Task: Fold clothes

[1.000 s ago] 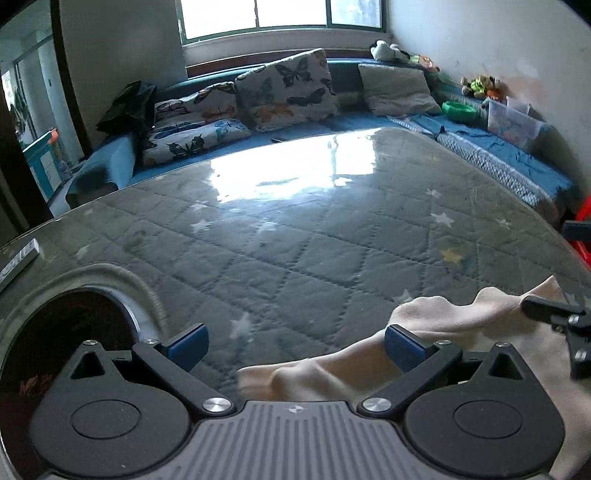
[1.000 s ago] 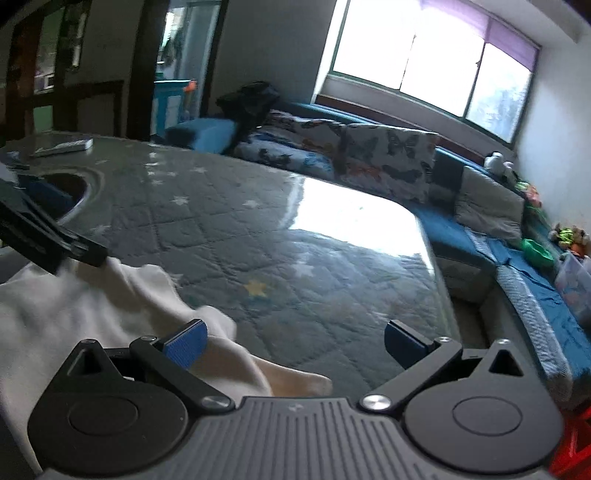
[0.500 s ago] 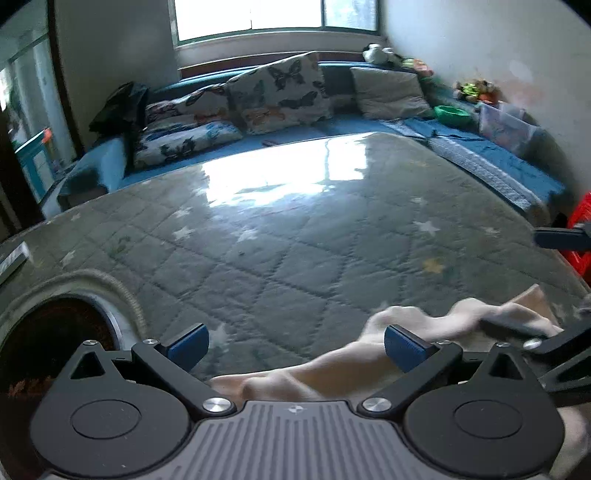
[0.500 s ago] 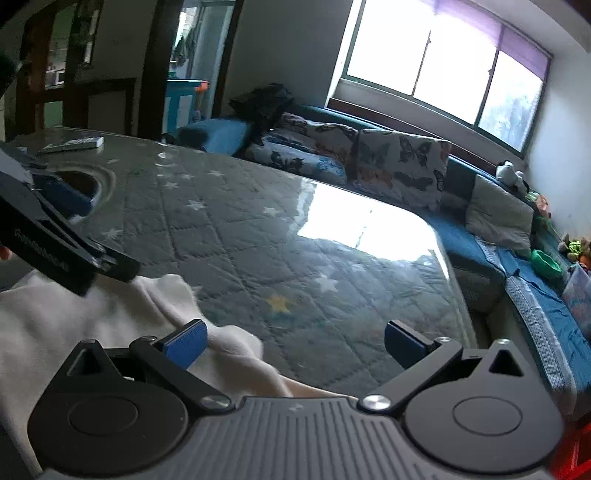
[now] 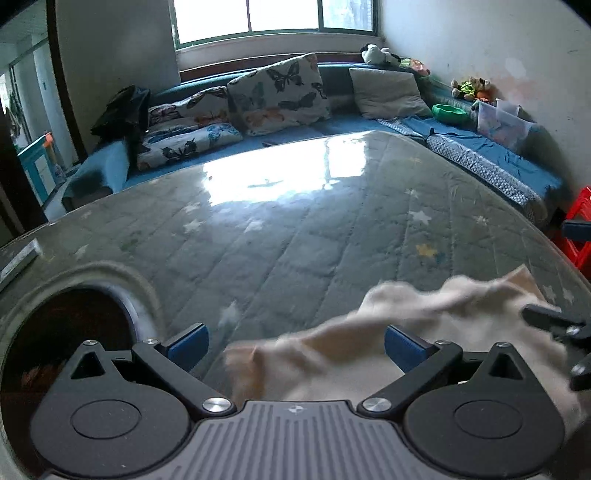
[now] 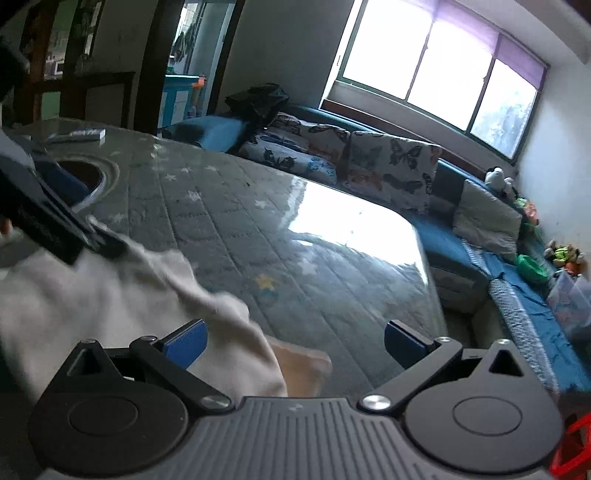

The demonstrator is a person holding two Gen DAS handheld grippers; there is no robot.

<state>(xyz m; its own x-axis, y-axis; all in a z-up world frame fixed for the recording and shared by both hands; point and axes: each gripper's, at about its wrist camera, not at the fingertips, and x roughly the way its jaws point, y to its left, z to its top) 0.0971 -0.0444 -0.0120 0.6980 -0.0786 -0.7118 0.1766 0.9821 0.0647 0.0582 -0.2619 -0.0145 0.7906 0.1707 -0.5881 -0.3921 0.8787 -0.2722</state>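
Both pairs of jaws are seen spread wide, nothing pinched: the left gripper (image 5: pixel 293 345) and the right gripper (image 6: pixel 293 343) are held low over a rumpled cream knitted garment (image 5: pixel 424 332) lying at the near edge of a glass-topped, star-quilted counter (image 5: pixel 295 229). The cloth is judged soft, light and limp, best taken at its hem corners. No writing is legible.

Bright window (image 5: pixel 273 16) above blue sofa (image 5: pixel 332 125)
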